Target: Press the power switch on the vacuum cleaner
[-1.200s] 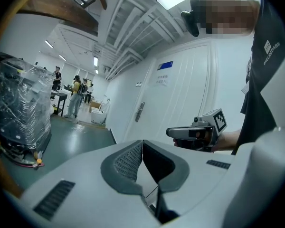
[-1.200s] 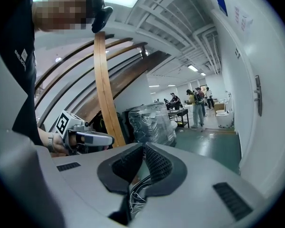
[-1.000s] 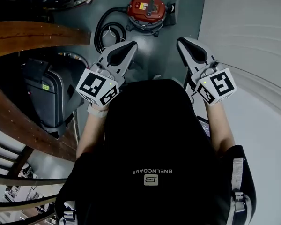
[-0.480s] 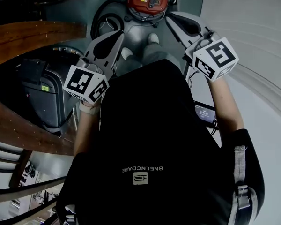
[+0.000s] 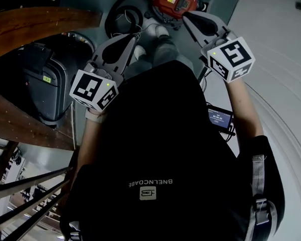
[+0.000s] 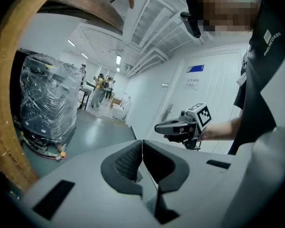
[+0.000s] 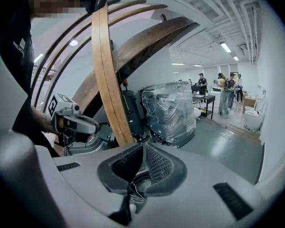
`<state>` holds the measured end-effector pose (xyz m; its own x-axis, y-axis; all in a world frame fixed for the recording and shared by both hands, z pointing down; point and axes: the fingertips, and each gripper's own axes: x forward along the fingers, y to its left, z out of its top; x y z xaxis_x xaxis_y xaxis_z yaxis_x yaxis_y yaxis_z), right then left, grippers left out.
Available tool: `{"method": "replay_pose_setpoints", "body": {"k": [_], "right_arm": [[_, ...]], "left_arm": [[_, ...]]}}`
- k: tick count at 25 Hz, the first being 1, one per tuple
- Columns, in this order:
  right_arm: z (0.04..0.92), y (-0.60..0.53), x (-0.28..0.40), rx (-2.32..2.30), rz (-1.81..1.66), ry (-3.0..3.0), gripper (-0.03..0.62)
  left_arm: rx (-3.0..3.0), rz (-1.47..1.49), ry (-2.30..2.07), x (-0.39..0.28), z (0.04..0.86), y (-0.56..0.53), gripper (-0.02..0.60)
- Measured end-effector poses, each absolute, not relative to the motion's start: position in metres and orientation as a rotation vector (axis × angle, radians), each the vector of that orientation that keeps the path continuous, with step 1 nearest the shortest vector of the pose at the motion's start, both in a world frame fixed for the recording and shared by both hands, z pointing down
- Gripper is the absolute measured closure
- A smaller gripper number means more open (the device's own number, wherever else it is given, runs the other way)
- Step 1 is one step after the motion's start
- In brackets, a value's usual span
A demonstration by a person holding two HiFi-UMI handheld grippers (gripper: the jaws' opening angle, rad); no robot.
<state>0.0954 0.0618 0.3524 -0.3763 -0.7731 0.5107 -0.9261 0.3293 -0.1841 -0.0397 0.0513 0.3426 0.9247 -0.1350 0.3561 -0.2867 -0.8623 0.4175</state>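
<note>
The red vacuum cleaner stands on the grey floor at the top of the head view, with its black hose coiled to its left. My right gripper is shut and empty, its tip just below and right of the vacuum's body. Lower left of the vacuum, my left gripper is also shut and holds nothing. In the left gripper view the shut jaws point into the hall and the right gripper shows ahead. The right gripper view has its shut jaws and the left gripper. Neither gripper view shows the vacuum.
A curved wooden beam arcs along the left, with a dark machine under it. A white wall runs down the right. A small lit screen hangs by my right arm. A film-wrapped pallet and distant people stand in the hall.
The person has stepped toward the vacuum, which now sits further right in the head view. Both grippers reached forward; the right tip came close to the vacuum's body. Both stayed shut.
</note>
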Motion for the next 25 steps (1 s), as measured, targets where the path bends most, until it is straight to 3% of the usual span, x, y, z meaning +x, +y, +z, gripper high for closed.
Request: {"method": "replay_pose_setpoints", "body": {"k": [25], "right_arm": [[0.619,-0.076,0.171,1.073,0.839,-1.944,0.559]], "left_arm": [[2.345,0.583,-0.728,-0.035,0.436,-0.041,0.566]]}}
